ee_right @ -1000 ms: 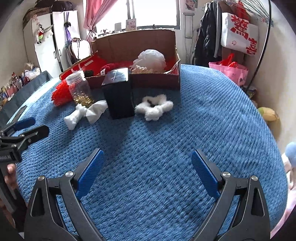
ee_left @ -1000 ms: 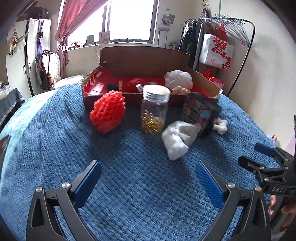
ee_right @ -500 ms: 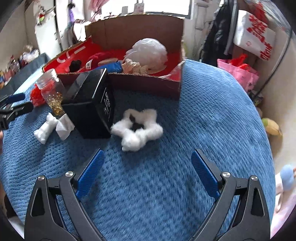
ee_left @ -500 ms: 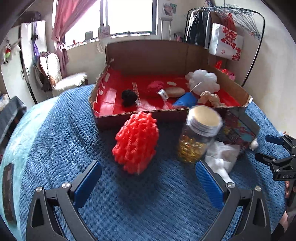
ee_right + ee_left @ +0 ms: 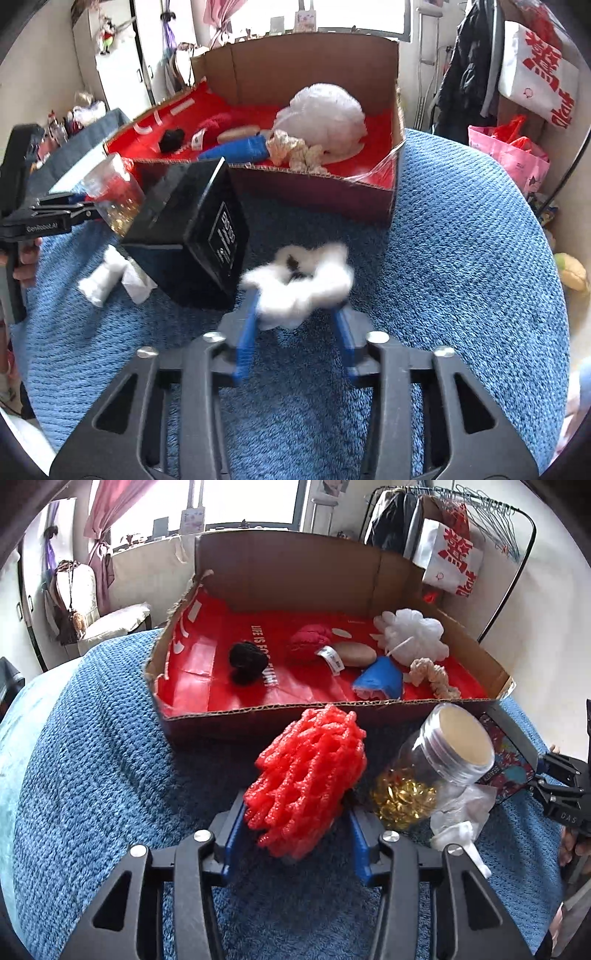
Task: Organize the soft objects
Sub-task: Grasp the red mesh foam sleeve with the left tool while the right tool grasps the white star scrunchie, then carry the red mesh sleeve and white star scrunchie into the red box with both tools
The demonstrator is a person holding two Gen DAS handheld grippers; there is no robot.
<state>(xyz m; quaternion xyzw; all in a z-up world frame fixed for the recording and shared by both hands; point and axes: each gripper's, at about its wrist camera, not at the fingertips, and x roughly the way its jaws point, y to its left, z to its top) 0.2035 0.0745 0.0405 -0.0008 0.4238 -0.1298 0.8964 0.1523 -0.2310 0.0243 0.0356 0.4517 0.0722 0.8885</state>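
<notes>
Red foam net and white scrunchie sit between closing fingers.

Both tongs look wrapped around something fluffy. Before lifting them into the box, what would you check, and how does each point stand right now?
1. Left tongs around the red foam net: ok, pads flank it.
2. Right tongs around the white scrunchie: ok, though blurred.
3. Firm squeeze on both: cannot tell.
4. Jar clear of the net: not ok, it leans right beside it.
5. Black box clear of the scrunchie: not ok, it is tilted right next to it.
6. Free floor in the cardboard box: ok, left part bare.
</notes>
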